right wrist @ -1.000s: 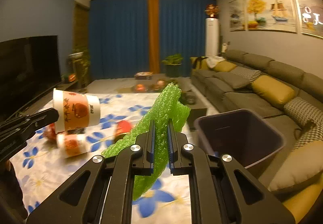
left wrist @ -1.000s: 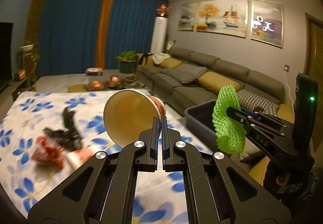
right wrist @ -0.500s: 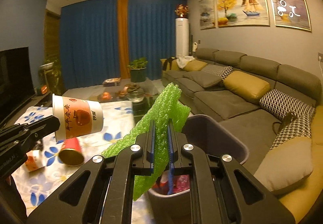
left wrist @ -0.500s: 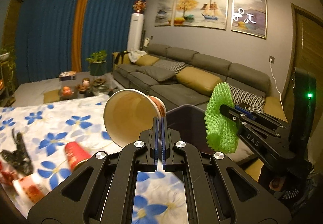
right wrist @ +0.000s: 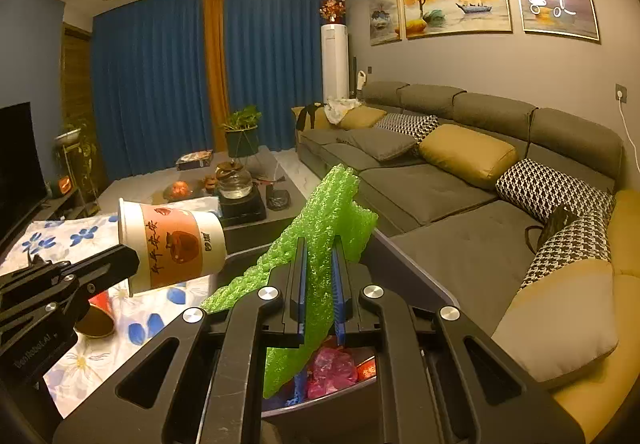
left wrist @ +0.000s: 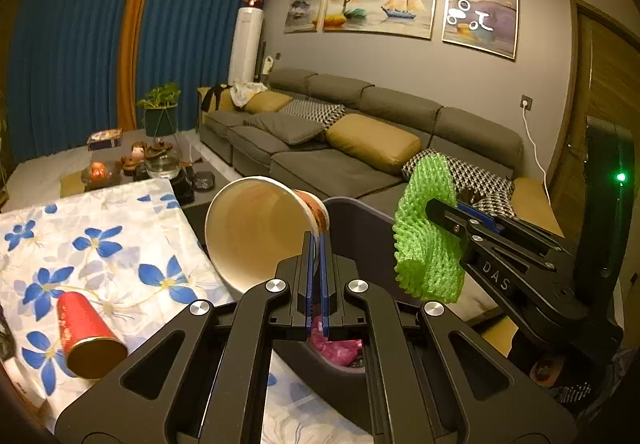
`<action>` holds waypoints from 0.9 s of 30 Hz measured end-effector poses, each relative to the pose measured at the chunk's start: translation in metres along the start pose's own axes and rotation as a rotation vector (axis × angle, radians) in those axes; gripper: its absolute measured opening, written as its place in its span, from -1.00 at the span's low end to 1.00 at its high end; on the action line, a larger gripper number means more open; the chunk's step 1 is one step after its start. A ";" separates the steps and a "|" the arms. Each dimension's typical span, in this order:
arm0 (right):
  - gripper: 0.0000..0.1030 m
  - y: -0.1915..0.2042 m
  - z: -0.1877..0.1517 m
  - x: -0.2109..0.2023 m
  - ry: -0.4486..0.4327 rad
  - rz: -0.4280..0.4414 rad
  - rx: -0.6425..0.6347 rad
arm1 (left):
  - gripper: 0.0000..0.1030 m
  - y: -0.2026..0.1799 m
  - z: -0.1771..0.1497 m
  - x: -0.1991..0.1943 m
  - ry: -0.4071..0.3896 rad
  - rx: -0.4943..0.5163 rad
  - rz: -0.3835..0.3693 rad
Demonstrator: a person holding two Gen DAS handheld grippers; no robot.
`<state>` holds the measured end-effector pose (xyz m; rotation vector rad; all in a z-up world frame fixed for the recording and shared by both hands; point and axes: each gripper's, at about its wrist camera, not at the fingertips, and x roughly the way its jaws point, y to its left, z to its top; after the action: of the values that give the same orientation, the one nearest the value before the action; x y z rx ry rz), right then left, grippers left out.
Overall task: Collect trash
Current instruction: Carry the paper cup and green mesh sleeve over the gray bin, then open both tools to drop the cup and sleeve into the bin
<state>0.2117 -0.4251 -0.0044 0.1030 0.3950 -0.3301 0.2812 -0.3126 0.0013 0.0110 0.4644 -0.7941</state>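
Observation:
My left gripper (left wrist: 318, 244) is shut on the rim of a white and orange paper cup (left wrist: 256, 228), held on its side over the near edge of a dark bin (left wrist: 360, 220). The cup also shows in the right wrist view (right wrist: 172, 244). My right gripper (right wrist: 320, 248) is shut on a green foam net (right wrist: 320, 228), held above the bin (right wrist: 412, 268). In the left wrist view the net (left wrist: 428, 240) hangs from the right gripper (left wrist: 436, 210) over the bin. Pink trash (right wrist: 332, 368) lies inside the bin.
A red cup (left wrist: 86, 336) lies on its side on the blue-flowered tablecloth (left wrist: 120, 236) to the left. A grey sofa (right wrist: 460, 180) with yellow and patterned cushions stands behind and right of the bin. A low table with tea things (right wrist: 236, 180) stands farther back.
Both grippers have swung right, away from the table. The bin came closer and now lies below the cup and the net. Both stay shut on their loads.

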 end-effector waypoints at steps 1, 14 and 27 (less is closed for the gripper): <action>-0.77 -0.002 0.000 0.003 0.004 -0.003 0.003 | -0.97 -0.001 0.001 0.004 0.003 0.000 0.001; -0.76 -0.003 0.001 0.022 0.033 -0.017 0.020 | -0.97 -0.010 -0.001 0.042 0.042 0.001 -0.017; -0.70 -0.006 0.000 0.032 0.040 -0.027 0.030 | -0.96 -0.011 -0.007 0.064 0.079 -0.011 -0.054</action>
<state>0.2377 -0.4398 -0.0167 0.1342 0.4308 -0.3608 0.3090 -0.3629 -0.0294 0.0193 0.5458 -0.8463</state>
